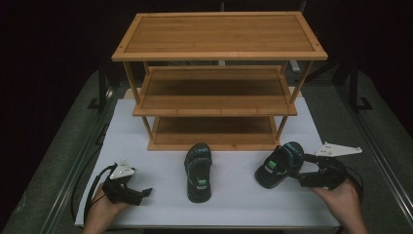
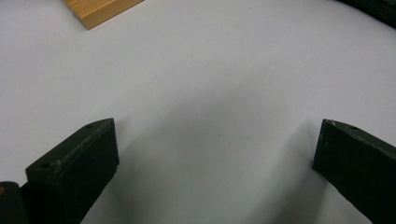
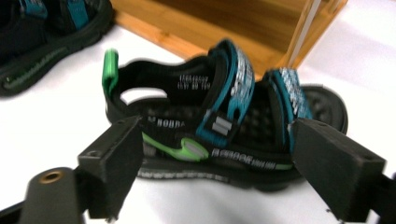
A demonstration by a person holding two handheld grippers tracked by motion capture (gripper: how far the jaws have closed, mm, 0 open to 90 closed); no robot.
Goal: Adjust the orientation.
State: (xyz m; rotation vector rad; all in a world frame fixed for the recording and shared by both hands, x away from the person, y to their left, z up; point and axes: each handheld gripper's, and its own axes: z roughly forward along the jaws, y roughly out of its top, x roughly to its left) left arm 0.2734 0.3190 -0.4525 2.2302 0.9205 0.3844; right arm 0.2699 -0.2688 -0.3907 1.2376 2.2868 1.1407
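Two dark sandals with teal straps and green tabs lie on the white board in front of a bamboo rack. The right sandal [image 1: 278, 165] [image 3: 233, 100] lies at an angle, its side toward my right gripper [image 1: 298, 175] [image 3: 217, 128]. That gripper is open, its jaws standing just in front of the sole, which runs on past both of them; no pad presses on it. The left sandal [image 1: 198, 173] [image 3: 42, 37] points toward the rack. My left gripper [image 1: 141, 195] [image 2: 218, 135] rests open at the front left, with bare board between its jaws.
The three-shelf bamboo rack [image 1: 214, 102] [image 3: 233, 28] [image 2: 98, 9] stands at the back of the white board [image 1: 234, 207], all shelves bare. Grey table surface with metal rails [image 1: 375, 141] flanks the board. Cables trail from both grippers.
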